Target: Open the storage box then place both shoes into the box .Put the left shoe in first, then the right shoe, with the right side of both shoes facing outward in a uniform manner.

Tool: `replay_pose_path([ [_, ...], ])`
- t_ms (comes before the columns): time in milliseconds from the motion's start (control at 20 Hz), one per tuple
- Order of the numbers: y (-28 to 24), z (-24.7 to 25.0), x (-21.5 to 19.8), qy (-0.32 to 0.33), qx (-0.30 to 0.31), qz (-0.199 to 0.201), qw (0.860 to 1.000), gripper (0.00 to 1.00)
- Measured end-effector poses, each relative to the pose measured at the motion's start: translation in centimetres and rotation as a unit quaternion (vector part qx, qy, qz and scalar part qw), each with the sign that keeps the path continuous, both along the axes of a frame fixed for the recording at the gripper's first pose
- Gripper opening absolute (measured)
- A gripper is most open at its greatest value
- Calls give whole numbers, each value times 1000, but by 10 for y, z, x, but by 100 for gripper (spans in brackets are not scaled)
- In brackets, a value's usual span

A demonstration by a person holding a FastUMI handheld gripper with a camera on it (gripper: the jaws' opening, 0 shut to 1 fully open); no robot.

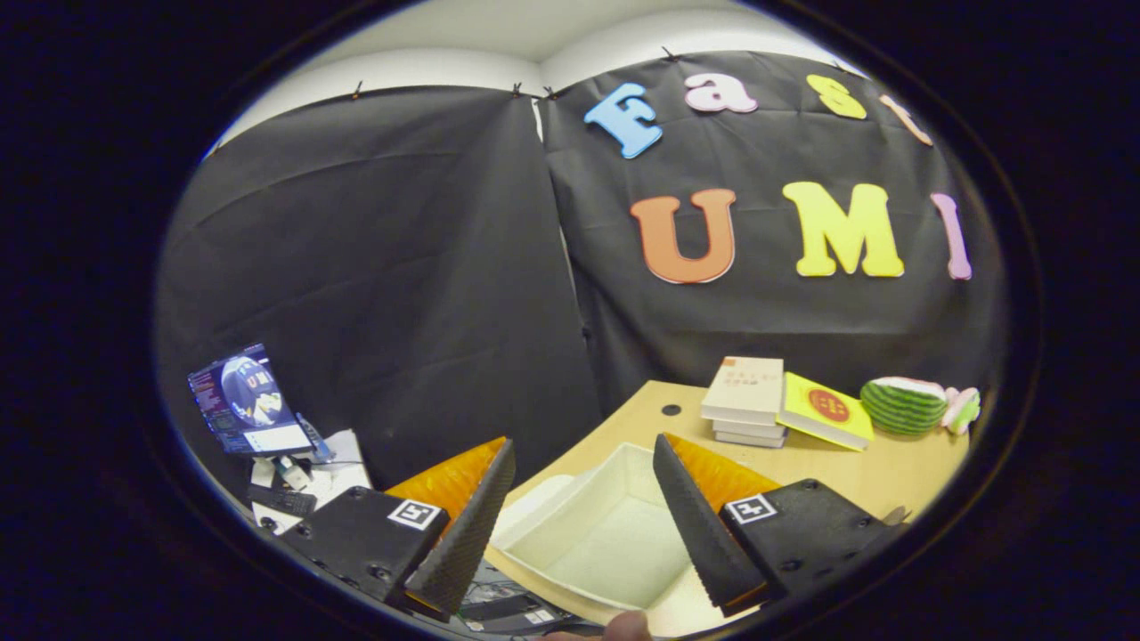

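A white storage box (pixel 614 534) sits on the wooden table (pixel 891 481), near its left corner, seen between and just beyond my fingers. Its top is open and the pale inside shows nothing in it. A white flap or lid (pixel 534 499) lies against its left side. My gripper (pixel 583 476) hangs above the box, open wide, with nothing between its fingers. A fingertip of a person (pixel 628 628) shows at the box's near edge.
A stack of books (pixel 746 401) and a yellow book (pixel 826 409) lie on the table beyond the box, with a watermelon toy (pixel 904 405) and a pink toy (pixel 962 408) to their right. Off the table's left edge stand a screen (pixel 245 401) and clutter.
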State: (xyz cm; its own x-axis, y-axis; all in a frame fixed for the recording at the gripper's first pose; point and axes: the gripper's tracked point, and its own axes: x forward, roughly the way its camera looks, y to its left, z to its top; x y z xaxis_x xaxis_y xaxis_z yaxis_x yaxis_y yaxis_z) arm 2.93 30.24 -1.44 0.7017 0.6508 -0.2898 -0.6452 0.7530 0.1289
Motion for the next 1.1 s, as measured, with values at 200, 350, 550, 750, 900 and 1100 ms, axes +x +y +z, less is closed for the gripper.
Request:
replay_pose_path([
  [200, -53, 14, 15, -28, -25, -58, 998, 100],
  [350, -101, 13, 26, -39, -60, -104, 992, 100],
  [550, -167, -18, 38, -8, -107, -148, 983, 100],
  [750, -217, -71, 35, 79, -130, -172, 973, 100],
  [900, -242, -111, 35, 155, -130, -177, 963, 100],
  [1100, -280, -162, 34, 246, -143, -197, 938, 100],
])
